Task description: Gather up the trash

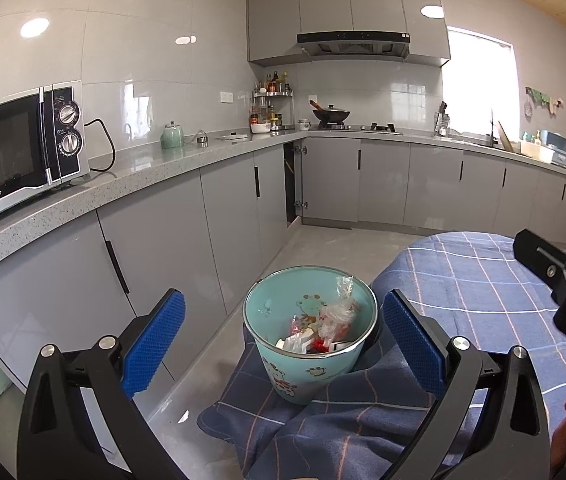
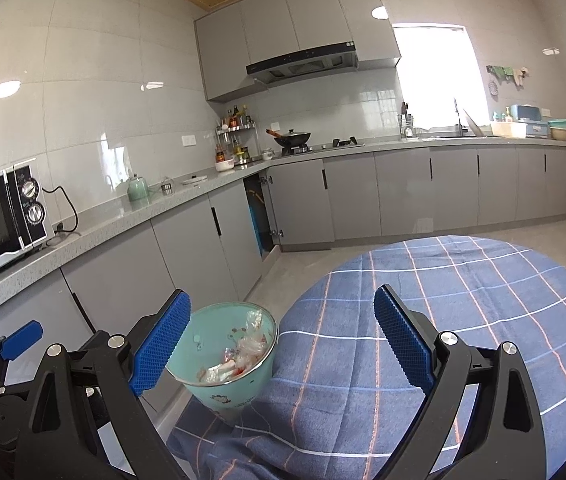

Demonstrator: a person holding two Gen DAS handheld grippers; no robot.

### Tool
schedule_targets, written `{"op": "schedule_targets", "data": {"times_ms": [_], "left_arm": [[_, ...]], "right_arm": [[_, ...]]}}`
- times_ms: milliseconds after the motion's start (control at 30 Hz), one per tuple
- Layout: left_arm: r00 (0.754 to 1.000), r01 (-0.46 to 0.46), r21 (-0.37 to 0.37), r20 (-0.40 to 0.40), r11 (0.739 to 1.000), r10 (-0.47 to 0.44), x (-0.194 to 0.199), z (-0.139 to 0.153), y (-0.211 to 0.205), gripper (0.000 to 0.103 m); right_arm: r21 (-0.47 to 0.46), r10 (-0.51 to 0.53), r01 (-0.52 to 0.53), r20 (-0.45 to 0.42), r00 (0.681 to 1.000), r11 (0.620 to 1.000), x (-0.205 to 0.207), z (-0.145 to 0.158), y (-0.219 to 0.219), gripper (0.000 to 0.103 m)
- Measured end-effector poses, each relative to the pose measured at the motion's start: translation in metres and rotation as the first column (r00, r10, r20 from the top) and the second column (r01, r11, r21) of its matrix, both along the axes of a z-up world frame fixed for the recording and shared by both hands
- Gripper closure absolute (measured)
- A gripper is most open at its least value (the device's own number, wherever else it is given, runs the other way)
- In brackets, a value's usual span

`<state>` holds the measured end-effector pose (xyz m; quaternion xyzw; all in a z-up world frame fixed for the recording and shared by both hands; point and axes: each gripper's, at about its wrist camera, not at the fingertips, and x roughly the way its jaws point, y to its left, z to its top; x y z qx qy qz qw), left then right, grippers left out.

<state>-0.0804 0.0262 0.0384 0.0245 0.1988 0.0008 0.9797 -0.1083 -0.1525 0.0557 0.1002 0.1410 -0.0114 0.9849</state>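
Beside the draped edge of a round table covered in a blue checked cloth (image 2: 463,300), a small mint-green bin with cartoon animals printed on it (image 1: 311,372) was seen holding crumpled clear plastic wrappers and red-and-white scraps (image 1: 323,330). The bin was pictured upright, its open mouth facing up, pressed against folds of the hanging cloth at the table's left edge. The left gripper (image 1: 281,344) was held with its blue-padded jaws spread wide and nothing between them, the bin lying directly ahead and below, framed by the two fingers. The right gripper (image 2: 283,344) was likewise shown spread apart and empty, poised over the tabletop, with the bin off to its left, partly hidden behind its left finger. The left gripper was judged the nearer of the two to the bin. No loose litter could be made out on the visible stretch of cloth, so the collecting was judged largely done, though the table's near edge was hidden. A pale grey tiled floor (image 1: 323,248) was seen beyond, with grey cabinets, a speckled worktop (image 1: 143,168) carrying a silver microwave (image 1: 19,148), and a wok on the hob under a bright window.
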Motion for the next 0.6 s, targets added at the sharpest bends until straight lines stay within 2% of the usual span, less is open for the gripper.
{"op": "schedule_targets", "data": {"times_ms": [600], "left_arm": [[1.0,-0.012,0.002,0.004,1.0,0.012,-0.0001,-0.0011,0.0016,0.006]], "right_arm": [[-0.006,-0.002,0.002,-0.008,1.0,1.0,0.0002,-0.0016,0.0004,0.011]]}}
